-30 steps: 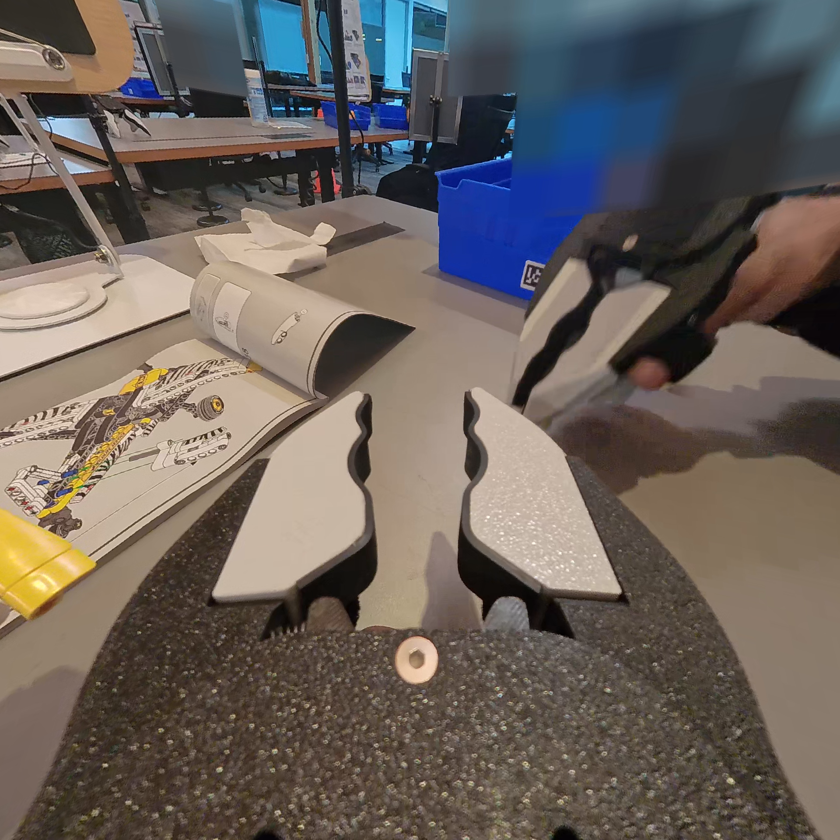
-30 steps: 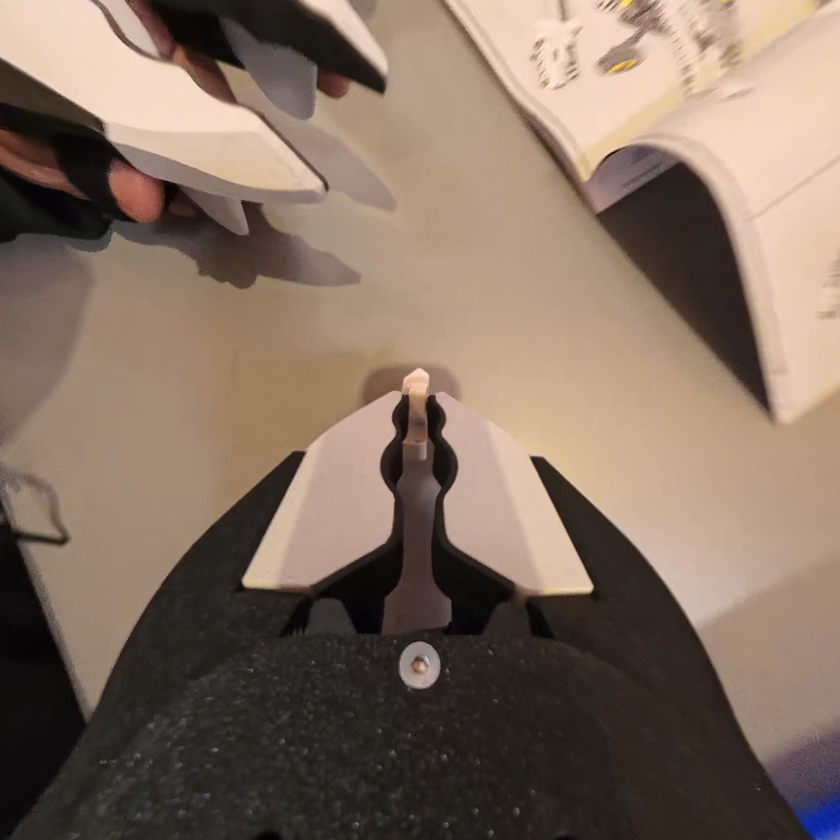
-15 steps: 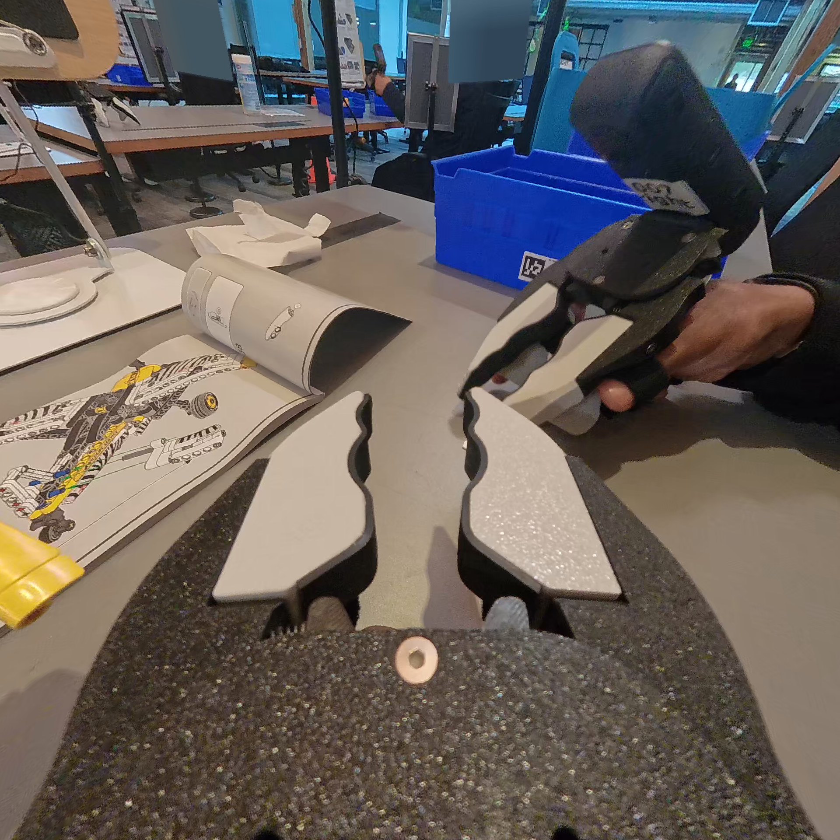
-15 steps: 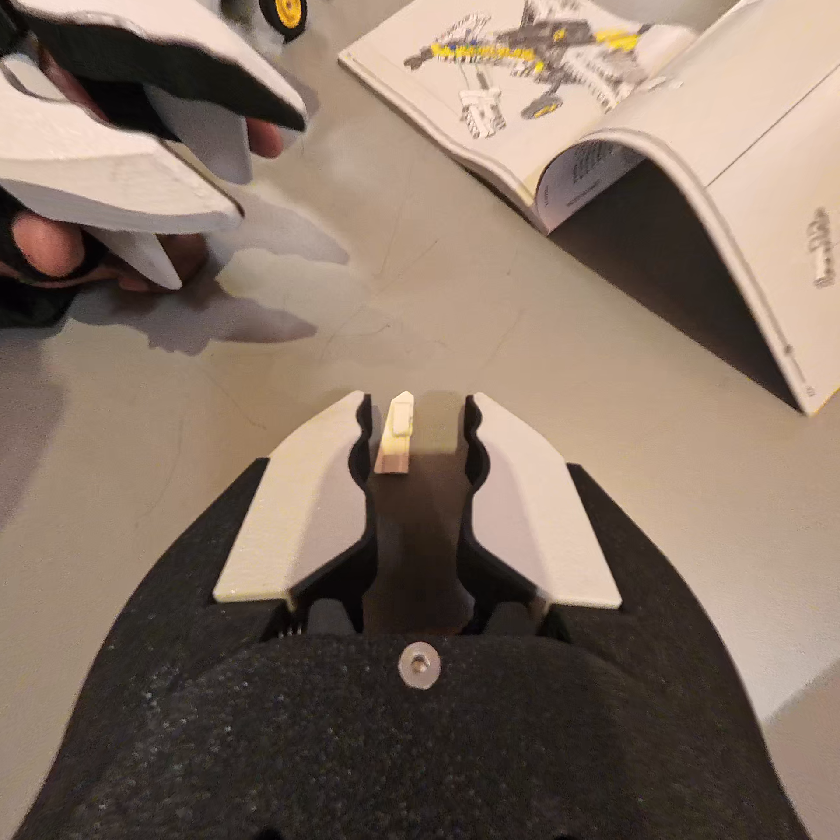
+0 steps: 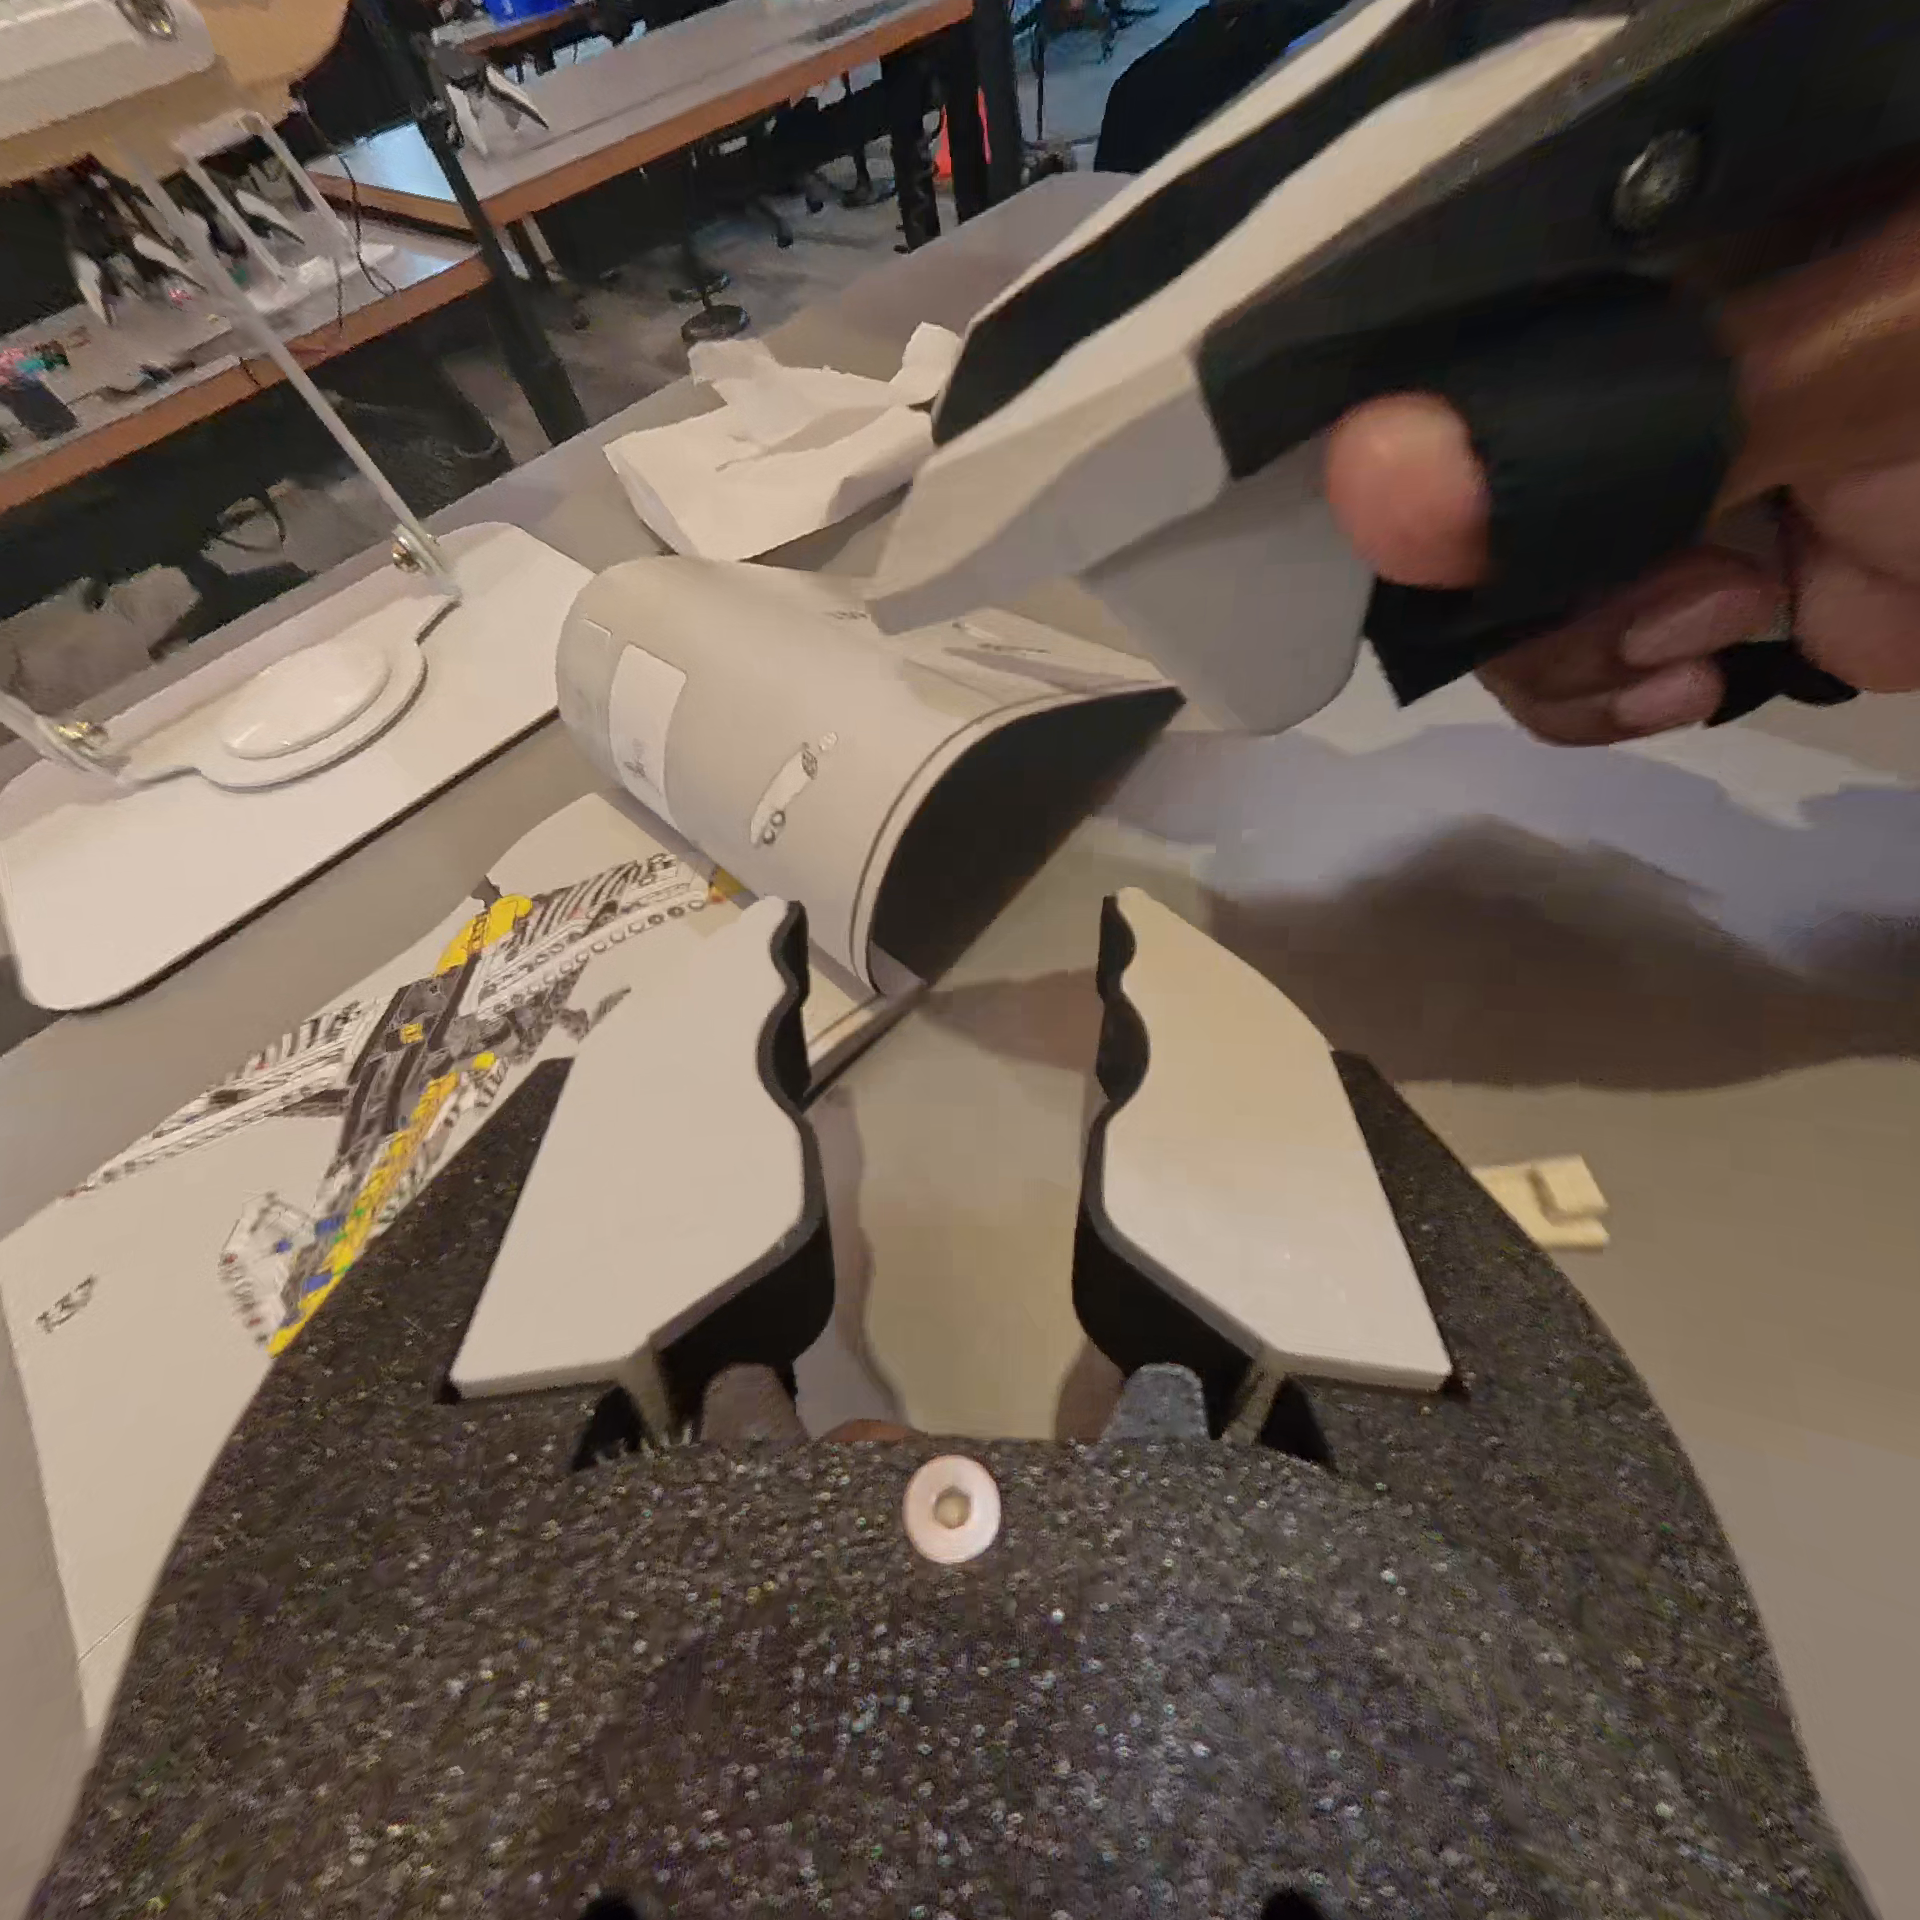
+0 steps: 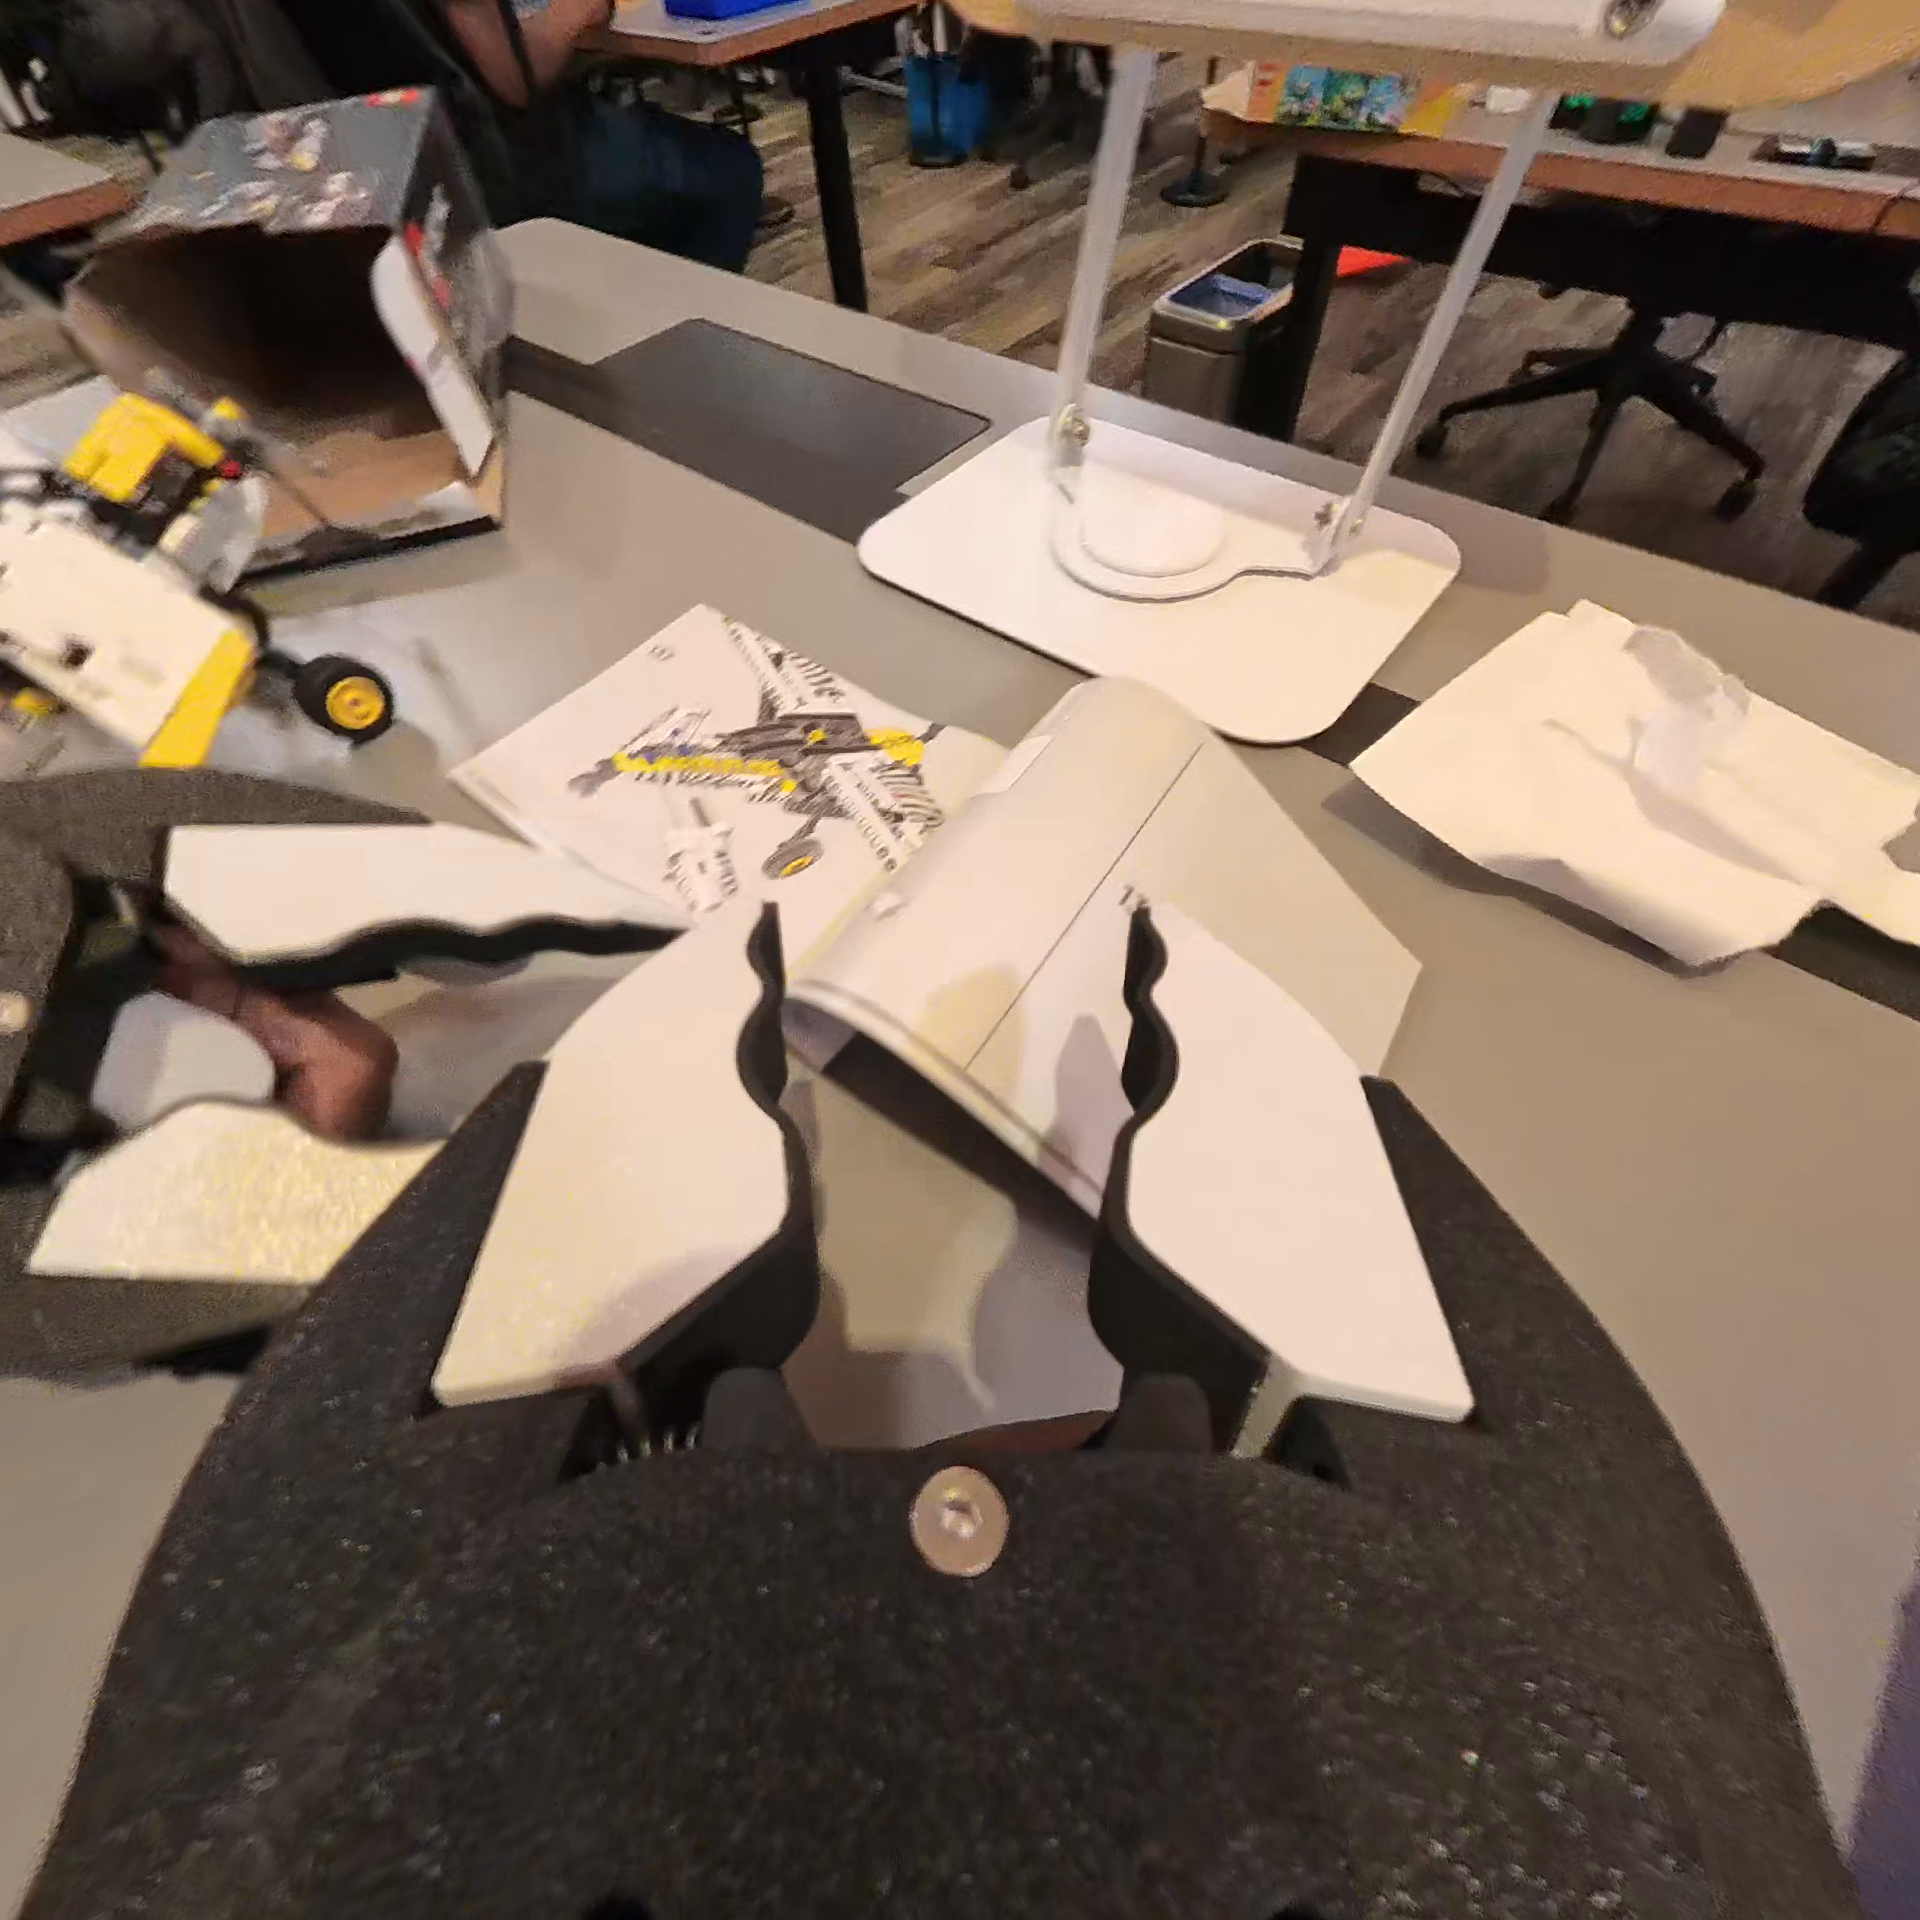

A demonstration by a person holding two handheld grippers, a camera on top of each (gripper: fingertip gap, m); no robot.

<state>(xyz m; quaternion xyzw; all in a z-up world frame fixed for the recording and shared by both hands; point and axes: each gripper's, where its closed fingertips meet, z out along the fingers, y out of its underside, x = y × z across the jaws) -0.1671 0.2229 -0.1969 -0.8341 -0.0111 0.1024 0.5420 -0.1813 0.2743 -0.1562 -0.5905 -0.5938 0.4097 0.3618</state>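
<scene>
Tools both gaping with bare grasps: you are holding your left tool [image 5: 951, 997] over the open instruction booklet [image 5: 790, 748] on the grey tabletop [image 5: 1662, 1351], your right tool [image 6: 951, 997] hovering above its curled pages, small cream piece [image 5: 1543, 1200] lying beside.

Open instruction booklet [image 6: 831, 790] flat on grey table [image 6: 1558, 1195] — left page showing a yellow-and-black model drawing, right pages curled up into an arch.

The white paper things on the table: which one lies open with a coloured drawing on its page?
The instruction booklet, between both grippers' fingers and the white stand; the crumpled paper sheet to its right is plain.
</scene>
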